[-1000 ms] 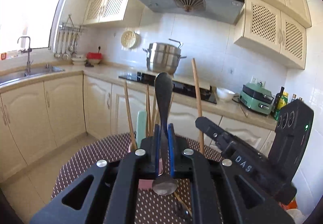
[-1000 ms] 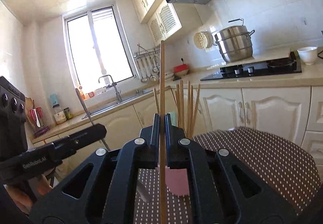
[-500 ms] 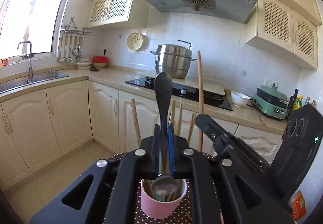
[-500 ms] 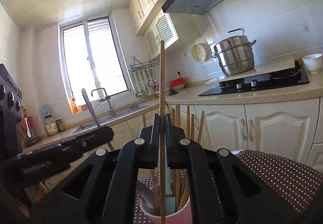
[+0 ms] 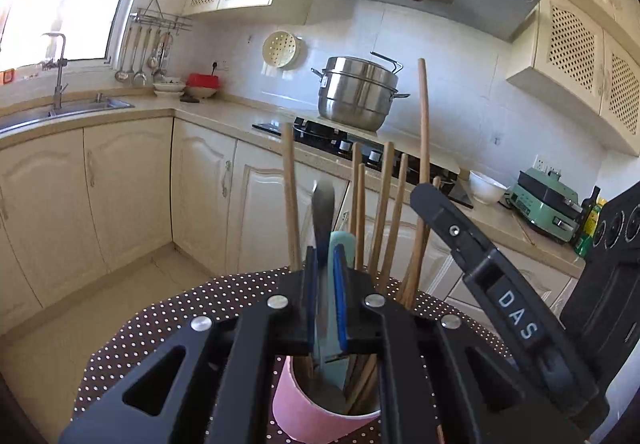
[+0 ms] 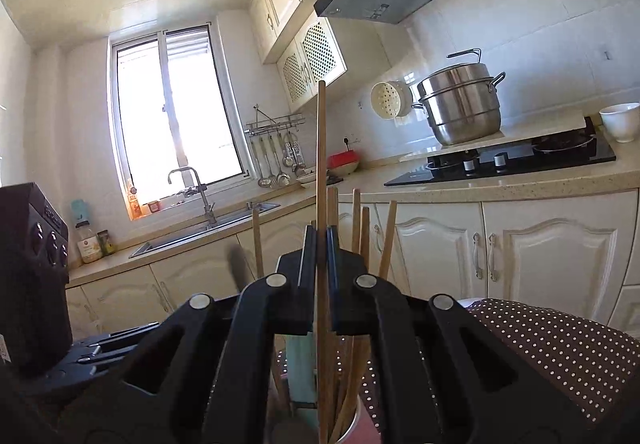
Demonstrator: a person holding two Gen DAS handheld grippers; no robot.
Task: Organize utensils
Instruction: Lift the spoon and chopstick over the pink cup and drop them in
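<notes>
A pink cup [image 5: 308, 410] stands on the dotted tablecloth [image 5: 168, 328] and holds several wooden chopsticks [image 5: 382, 212] and a pale green utensil [image 5: 340, 244]. My left gripper [image 5: 325, 264] is just above the cup with its jaws slightly apart. A metal spoon [image 5: 323, 212] stands between them, blurred, its bowl down in the cup. My right gripper [image 6: 320, 244] is shut on one wooden chopstick [image 6: 321, 148], held upright with its lower end inside the cup [image 6: 362, 430]. The right gripper also shows in the left wrist view [image 5: 436, 200].
Cream kitchen cabinets [image 5: 120, 188] and a counter with a sink [image 5: 60, 112] lie behind. A steel pot [image 5: 356, 92] sits on the black hob [image 6: 512, 160]. A white bowl [image 5: 486, 186] and a green appliance [image 5: 546, 204] stand at the right.
Both grippers came down over the cup. The spoon slid down from the left gripper into the cup as its jaws loosened. The right chopstick's lower end entered the cup.
</notes>
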